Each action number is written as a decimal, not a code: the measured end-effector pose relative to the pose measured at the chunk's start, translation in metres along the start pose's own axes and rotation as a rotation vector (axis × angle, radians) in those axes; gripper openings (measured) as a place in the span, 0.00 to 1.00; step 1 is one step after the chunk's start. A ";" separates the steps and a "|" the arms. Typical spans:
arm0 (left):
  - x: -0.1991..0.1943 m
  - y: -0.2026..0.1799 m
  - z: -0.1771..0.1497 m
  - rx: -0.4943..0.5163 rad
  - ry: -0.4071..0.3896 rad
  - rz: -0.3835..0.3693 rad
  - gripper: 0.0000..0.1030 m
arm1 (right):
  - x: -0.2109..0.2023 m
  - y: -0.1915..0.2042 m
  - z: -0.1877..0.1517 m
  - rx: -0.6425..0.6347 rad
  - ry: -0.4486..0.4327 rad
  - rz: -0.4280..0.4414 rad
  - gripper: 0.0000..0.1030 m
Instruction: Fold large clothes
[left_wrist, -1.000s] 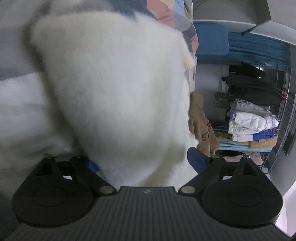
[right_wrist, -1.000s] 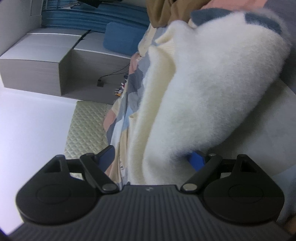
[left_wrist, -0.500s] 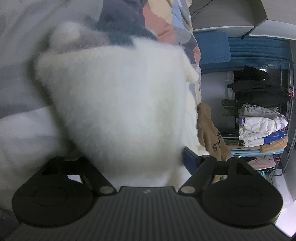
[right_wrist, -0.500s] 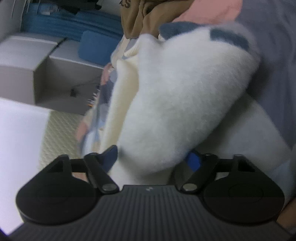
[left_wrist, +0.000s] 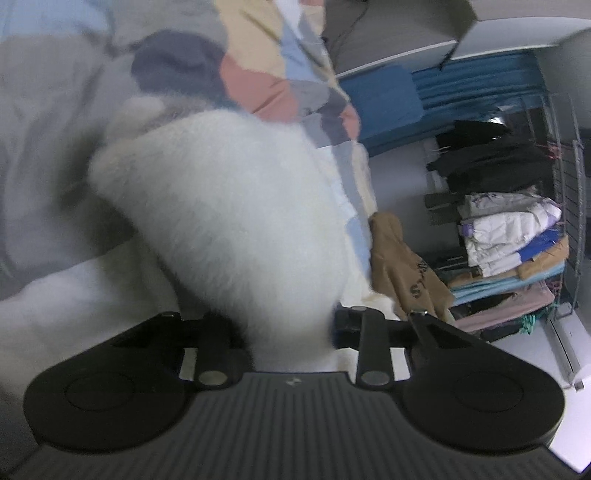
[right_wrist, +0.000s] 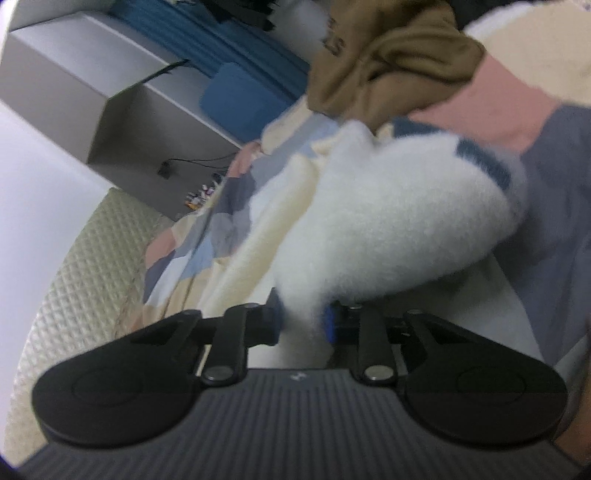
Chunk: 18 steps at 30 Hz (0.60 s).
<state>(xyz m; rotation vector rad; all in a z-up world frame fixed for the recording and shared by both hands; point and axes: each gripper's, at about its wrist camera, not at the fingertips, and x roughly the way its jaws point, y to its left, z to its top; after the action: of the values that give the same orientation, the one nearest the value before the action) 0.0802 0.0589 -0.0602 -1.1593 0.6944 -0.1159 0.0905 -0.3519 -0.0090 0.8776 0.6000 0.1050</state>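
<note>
A patchwork quilt (left_wrist: 280, 74) in pink, blue, grey and cream is lying spread across the bed. A brown hoodie (left_wrist: 402, 266) is hanging over the quilt's edge. Beyond the quilt, a wire rack (left_wrist: 569, 229) is holding stacked folded clothes (left_wrist: 509, 236), and a blue cushion (right_wrist: 236, 99) is leaning by a grey cabinet (right_wrist: 122, 110). Below the quilt, a quilted cream mat (right_wrist: 85, 258) is lying.
</note>
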 end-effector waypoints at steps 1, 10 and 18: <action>-0.007 -0.004 0.001 0.008 -0.005 -0.009 0.35 | -0.007 0.005 0.002 -0.020 -0.002 0.011 0.24; -0.073 -0.026 -0.015 0.052 0.003 -0.010 0.37 | -0.065 0.029 -0.007 -0.135 -0.036 0.070 0.24; -0.066 -0.001 -0.026 -0.003 0.074 -0.041 0.70 | -0.052 0.006 -0.009 -0.066 0.038 0.044 0.33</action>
<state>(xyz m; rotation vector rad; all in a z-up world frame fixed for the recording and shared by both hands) 0.0144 0.0659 -0.0355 -1.1776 0.7362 -0.1931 0.0435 -0.3588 0.0143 0.8265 0.6094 0.1808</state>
